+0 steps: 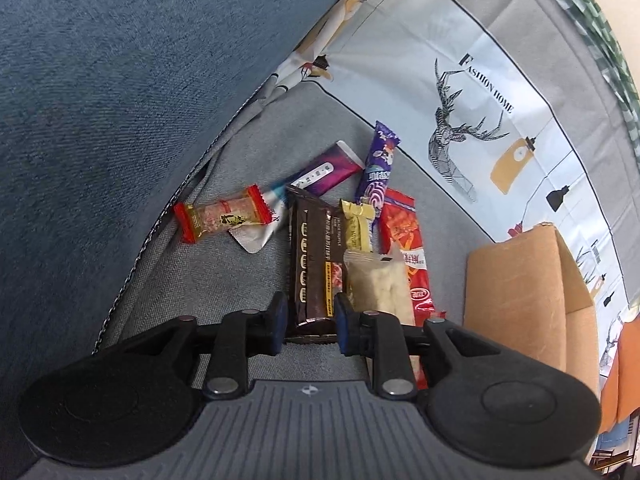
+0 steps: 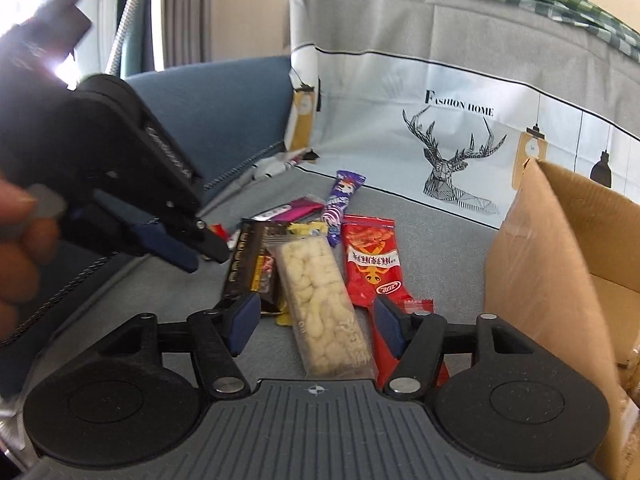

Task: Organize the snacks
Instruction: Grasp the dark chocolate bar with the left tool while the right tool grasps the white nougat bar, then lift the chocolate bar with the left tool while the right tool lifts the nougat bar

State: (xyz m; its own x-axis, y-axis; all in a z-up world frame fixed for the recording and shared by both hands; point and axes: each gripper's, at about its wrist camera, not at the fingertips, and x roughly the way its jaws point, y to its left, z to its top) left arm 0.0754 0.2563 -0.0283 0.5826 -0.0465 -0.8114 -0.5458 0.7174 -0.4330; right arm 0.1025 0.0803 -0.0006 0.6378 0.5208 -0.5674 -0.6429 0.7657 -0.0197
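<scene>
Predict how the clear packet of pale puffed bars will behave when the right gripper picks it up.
The clear packet is flat and filled with puffed pieces, so it is probably light and fairly stiff. Its glossy film may slip between the fingers. The brittle-looking contents could crumble under a hard squeeze.

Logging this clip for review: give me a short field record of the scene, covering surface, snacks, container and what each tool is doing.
surface: grey sofa seat
snacks: loose pile; dark brown bar, clear pale puffed bar, red packet, purple stick, gold-and-red candy
container: open cardboard box, right of the pile
left tool: open, jaws either side of the dark brown bar's near end
right tool: open, jaws straddling the clear pale puffed bar
progress: box contents not visible
</scene>
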